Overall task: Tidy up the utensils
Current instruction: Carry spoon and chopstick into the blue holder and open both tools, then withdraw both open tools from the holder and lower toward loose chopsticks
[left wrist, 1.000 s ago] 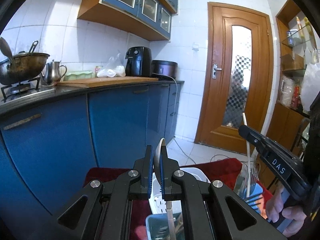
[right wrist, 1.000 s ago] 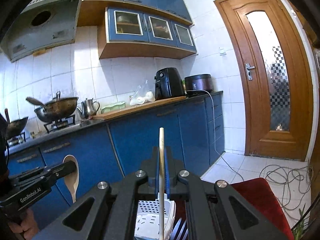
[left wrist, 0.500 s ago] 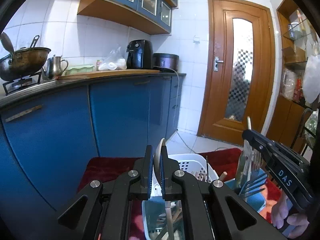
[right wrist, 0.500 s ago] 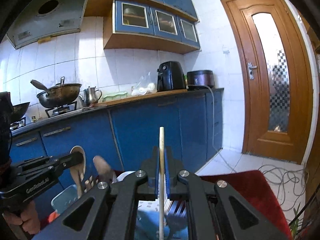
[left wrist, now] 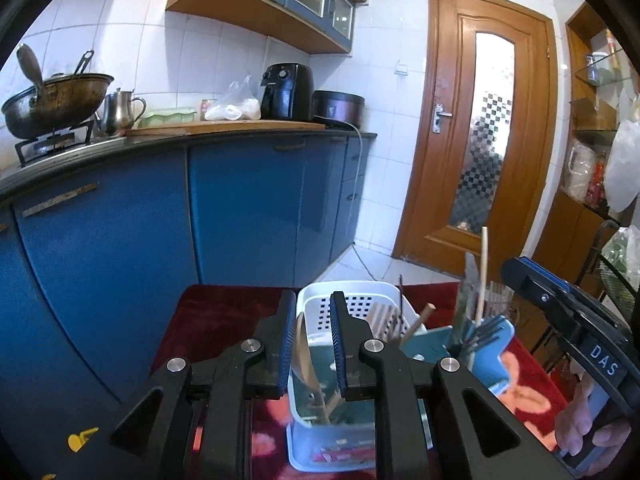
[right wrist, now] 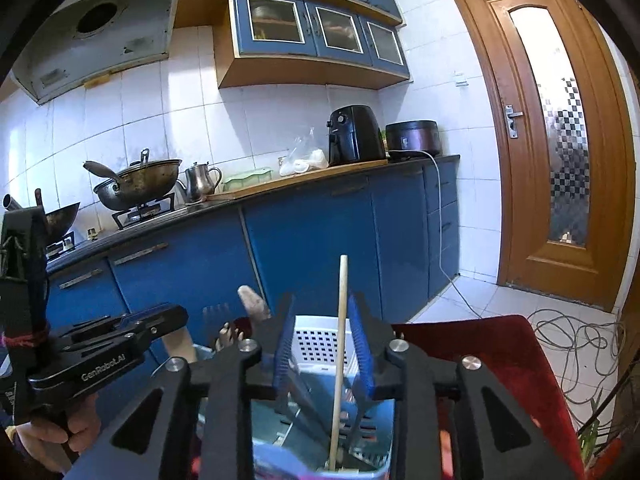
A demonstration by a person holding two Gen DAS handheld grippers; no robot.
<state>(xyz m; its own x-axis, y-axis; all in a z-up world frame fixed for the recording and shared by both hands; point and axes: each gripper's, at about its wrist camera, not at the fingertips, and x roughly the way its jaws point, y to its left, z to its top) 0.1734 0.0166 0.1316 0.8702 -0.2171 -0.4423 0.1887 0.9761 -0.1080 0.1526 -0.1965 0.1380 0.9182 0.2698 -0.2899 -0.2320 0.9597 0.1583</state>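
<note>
Both tongs have opened since half a second ago: my left tongs were clamped on the wooden spoon and my right tongs on the chopstick, and now the jaws of each stand apart with the utensil loose between them. Both views also tilted down, more of the holders showing.

Left wrist view: wooden spoon sits bowl-up, leaning left inside the clear teal-tinted bin, between my blue pads but not pinched. Other wooden handles lie in the same bin, too jumbled to count. Behind it is a white perforated basket with wooden sticks leaning on its right rim. To the right is a blue utensil holder with dark fork tines, a metal blade and the pale chopstick standing upright in it. My right tongs come in from the right edge just over that holder, my right hand on the grip.

Right wrist view: chopstick stands almost upright in the blue holder, its lower end down among dark utensils, top end clear above my pads. White basket is just beyond. My left tongs reach in from the left with my left hand on the handle; spoon bowl pokes up beside them.

All holders sit on a red cloth-covered desk. Blue kitchen cabinets and a wooden door stand behind.
</note>
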